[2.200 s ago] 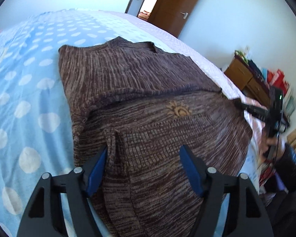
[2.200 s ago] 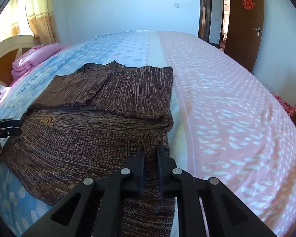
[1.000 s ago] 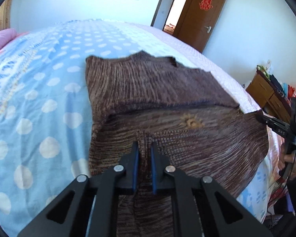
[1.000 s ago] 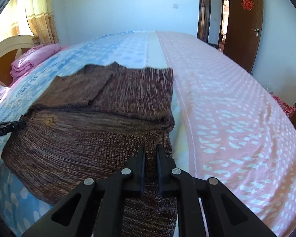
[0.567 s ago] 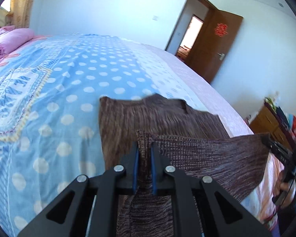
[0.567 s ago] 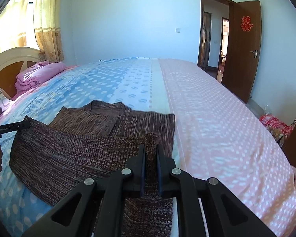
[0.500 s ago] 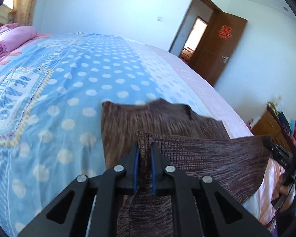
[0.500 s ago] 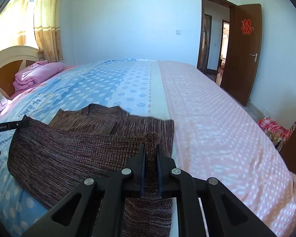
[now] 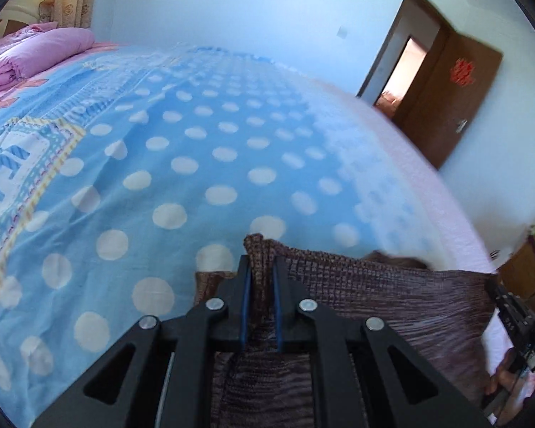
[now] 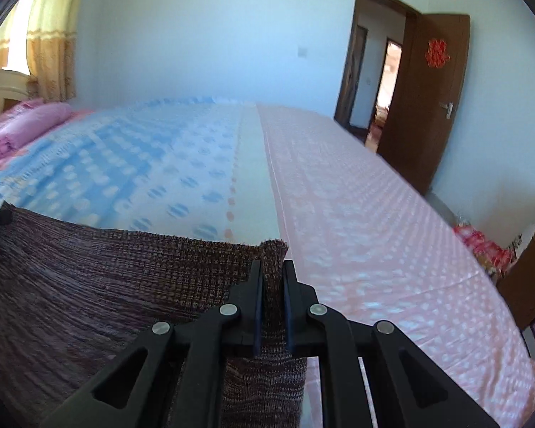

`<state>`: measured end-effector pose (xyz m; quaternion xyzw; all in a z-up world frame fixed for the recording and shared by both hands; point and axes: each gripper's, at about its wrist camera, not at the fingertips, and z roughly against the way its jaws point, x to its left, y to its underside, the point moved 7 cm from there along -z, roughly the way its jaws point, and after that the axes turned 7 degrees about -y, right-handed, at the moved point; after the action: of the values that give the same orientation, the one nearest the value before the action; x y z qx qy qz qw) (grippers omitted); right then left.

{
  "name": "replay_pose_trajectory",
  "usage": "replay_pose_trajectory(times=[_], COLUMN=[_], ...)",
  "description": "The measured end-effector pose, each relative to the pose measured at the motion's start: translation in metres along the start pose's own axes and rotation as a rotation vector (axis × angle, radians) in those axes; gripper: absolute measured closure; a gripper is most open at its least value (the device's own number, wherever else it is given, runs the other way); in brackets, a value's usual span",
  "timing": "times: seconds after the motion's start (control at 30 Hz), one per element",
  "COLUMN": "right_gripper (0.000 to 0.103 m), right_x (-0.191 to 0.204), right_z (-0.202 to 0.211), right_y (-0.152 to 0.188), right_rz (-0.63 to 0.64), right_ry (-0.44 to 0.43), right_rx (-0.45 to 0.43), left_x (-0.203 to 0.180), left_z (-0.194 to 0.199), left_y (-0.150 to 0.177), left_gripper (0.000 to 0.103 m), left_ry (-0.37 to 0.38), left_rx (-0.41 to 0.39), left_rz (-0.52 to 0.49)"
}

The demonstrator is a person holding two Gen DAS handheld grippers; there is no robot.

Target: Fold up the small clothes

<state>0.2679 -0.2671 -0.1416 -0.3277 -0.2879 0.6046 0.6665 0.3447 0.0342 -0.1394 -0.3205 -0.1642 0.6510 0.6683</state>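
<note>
Brown knit sweater (image 9: 374, 296) — hem corners pinched, stretched taut above the bed

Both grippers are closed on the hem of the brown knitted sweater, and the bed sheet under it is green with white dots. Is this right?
Not quite: the sheet is blue with white dots, as the left wrist view shows. The left gripper and right gripper are indeed closed on the brown sweater.

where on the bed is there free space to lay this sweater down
Bare dotted blue sheet lies ahead of the sweater, up to the pink folded bedding. The pink half of the sheet toward the door is bare too. Clutter sits only off the bed's right edge.
</note>
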Motion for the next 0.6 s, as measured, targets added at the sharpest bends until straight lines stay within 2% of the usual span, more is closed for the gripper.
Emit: replay_pose_trajectory(times=[0.03,0.07,0.1,0.13,0.17,0.2,0.27,0.3,0.4,0.47,0.53,0.6], right_gripper=[0.094,0.094,0.094,0.094,0.094,0.094,0.092,0.086,0.076,0.075,0.075,0.075], right_x=[-0.001,-0.002,-0.003,-0.004,-0.004,-0.003,-0.006,-0.008,-0.019,-0.043,-0.069,-0.075], right_z=[-0.011,-0.024,-0.028,-0.026,-0.025,-0.026,-0.033,-0.036,-0.028,-0.001,0.044,0.076], right_y=[0.006,0.015,0.017,0.015,0.014,0.015,0.016,0.018,0.016,0.018,0.029,0.047], right_rz=[0.002,-0.007,-0.010,-0.009,-0.005,0.003,0.004,-0.006,-0.088,-0.200,-0.290,-0.331], right_ry=[0.018,0.025,0.028,0.036,0.047,0.054,0.066,0.061,-0.001,0.011,0.057,0.009], right_rx=[0.022,0.069,0.095,0.084,0.078,0.083,0.116,0.142,0.119,0.056,-0.006,-0.014], left_x=[0.000,-0.001,-0.001,-0.002,-0.001,0.001,0.005,0.006,0.010,0.015,0.020,0.019], left_z=[-0.015,-0.022,-0.022,-0.018,-0.017,-0.020,-0.023,-0.023,-0.019,-0.005,0.025,0.049], left_y=[0.007,0.011,0.011,0.008,0.007,0.008,0.008,0.009,0.010,0.011,0.012,0.020], left_gripper=[0.088,0.082,0.078,0.074,0.057,0.047,0.046,0.044,0.042,0.042,0.040,0.027], left_ry=[-0.054,-0.086,-0.104,-0.118,-0.146,-0.160,-0.156,-0.149,-0.105,-0.120,-0.179,-0.167], left_rx=[0.024,0.036,0.033,0.015,0.006,0.022,0.041,0.045,0.056,0.055,-0.018,-0.044], left_rz=[-0.027,-0.046,-0.054,-0.061,-0.074,-0.073,-0.058,-0.054,-0.039,-0.050,-0.075,-0.096])
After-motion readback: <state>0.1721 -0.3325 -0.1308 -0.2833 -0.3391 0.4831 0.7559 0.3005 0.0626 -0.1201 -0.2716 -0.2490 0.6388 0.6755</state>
